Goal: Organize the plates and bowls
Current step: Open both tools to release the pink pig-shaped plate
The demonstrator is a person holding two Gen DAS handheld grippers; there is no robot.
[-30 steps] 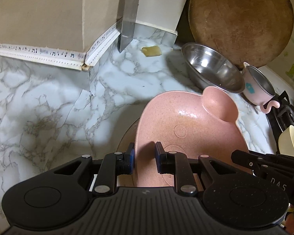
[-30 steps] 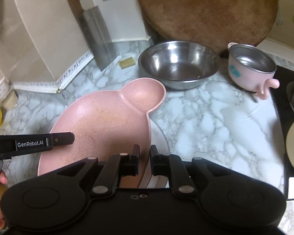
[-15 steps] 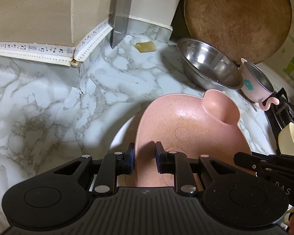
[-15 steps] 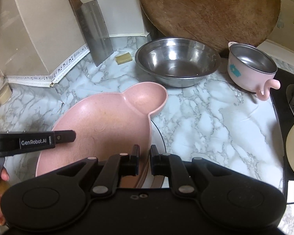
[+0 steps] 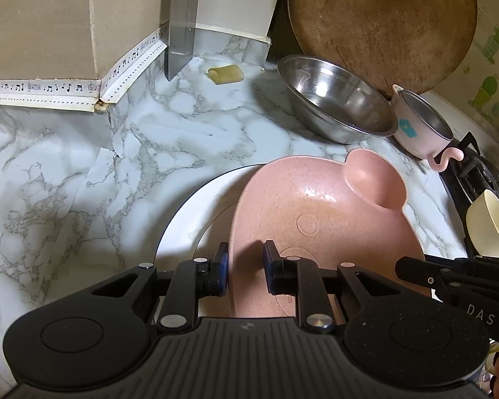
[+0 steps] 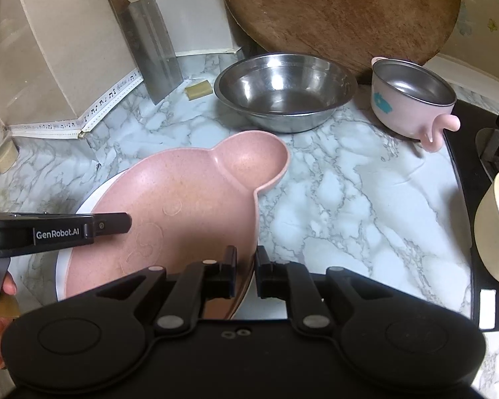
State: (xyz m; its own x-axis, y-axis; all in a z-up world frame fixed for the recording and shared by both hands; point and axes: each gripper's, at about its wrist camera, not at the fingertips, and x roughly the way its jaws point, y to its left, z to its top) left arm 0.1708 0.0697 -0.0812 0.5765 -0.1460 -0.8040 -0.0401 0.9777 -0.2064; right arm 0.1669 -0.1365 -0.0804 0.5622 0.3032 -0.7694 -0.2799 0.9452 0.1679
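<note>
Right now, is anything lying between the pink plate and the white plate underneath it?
Nothing visible. The pink plate sits over the white plate, whose bare rim shows on the left. Both hand-held grippers grip the pink plate's edges: the left hand-held gripper its left edge, the right hand-held gripper its right. The overlap itself is hidden.

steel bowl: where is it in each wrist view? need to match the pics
Left wrist: steel bowl upper right of centre, just behind the pink plate.
Right wrist: steel bowl upper centre, beyond the plate's ear.
Shared landmark: round wooden board leaning behind it.
</note>
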